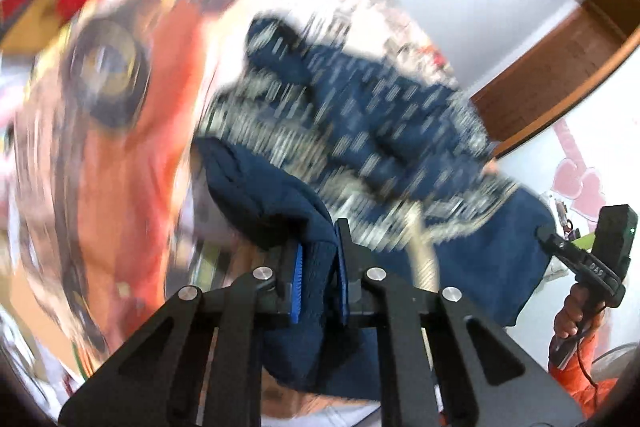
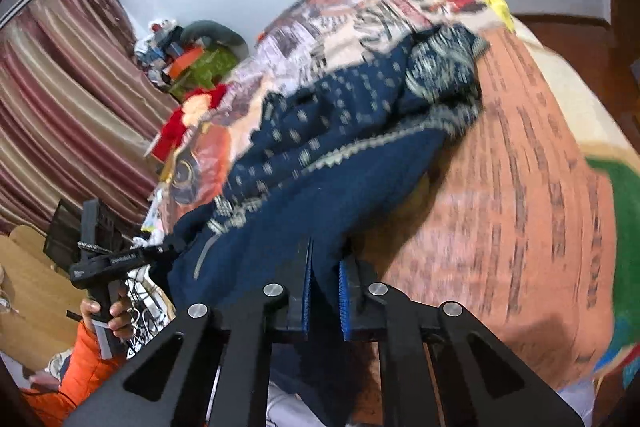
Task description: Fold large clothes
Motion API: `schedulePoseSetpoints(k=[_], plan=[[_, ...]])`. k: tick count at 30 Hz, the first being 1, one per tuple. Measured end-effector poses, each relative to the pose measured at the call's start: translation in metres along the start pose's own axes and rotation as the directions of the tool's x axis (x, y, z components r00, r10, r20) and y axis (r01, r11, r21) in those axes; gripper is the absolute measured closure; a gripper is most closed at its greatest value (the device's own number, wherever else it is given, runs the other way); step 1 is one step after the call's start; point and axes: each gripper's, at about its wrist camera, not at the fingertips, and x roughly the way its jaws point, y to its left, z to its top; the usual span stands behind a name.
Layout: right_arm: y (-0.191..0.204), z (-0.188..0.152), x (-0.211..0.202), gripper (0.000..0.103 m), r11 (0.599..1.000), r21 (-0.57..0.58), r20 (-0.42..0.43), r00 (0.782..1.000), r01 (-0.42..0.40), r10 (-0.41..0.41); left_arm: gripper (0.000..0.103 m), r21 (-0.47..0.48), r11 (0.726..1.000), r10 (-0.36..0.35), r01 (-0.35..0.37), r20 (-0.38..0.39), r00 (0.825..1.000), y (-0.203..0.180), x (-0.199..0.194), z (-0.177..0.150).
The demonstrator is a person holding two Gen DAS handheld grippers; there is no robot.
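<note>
Bright, even indoor light. Heavy motion blur on left view, milder on right. Fisheye bending, dark corners.

A bed (image 2: 532, 187) carries everything, covered by an orange-pink spread printed with rows of dark lettering and a green patch at its right side – the print is too blurred to read. A navy garment (image 2: 332, 163) with pale woven motifs lies bunched across it, its near part raised. Beyond it lies a patchwork-printed cover (image 2: 340, 23), with red cloth (image 2: 176, 131) at the far left edge
</note>
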Motion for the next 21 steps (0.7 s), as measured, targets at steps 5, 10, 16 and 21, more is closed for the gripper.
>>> schedulePoseSetpoints(k=[5,10,16,21], plan=[[0.000,0.044,-0.013,0.096,1.000,-0.020,0.098,0.995,-0.011,0.013,0.091,0.060,0.996,-0.080,0.073,0.127,0.989,-0.033,-0.025,0.065],[-0.014,0.095,-0.001,0.096,0.999,-0.028,0.144,0.990,0.018,-0.013,0.092,0.093,0.994,-0.075,0.057,0.202,0.976,-0.053,-0.010,0.130],[-0.053,0.162,0.047,0.096,0.998,0.021,0.132,0.989,0.058,-0.060,0.092,0.021,0.995,0.091,-0.098,0.232,0.968,-0.022,0.050,0.184],[-0.095,0.191,0.110,0.096,0.987,0.061,0.046,0.987,0.148,-0.151,0.092,-0.089,0.956,0.288,-0.278,0.129,0.949,0.041,0.123,0.197]])
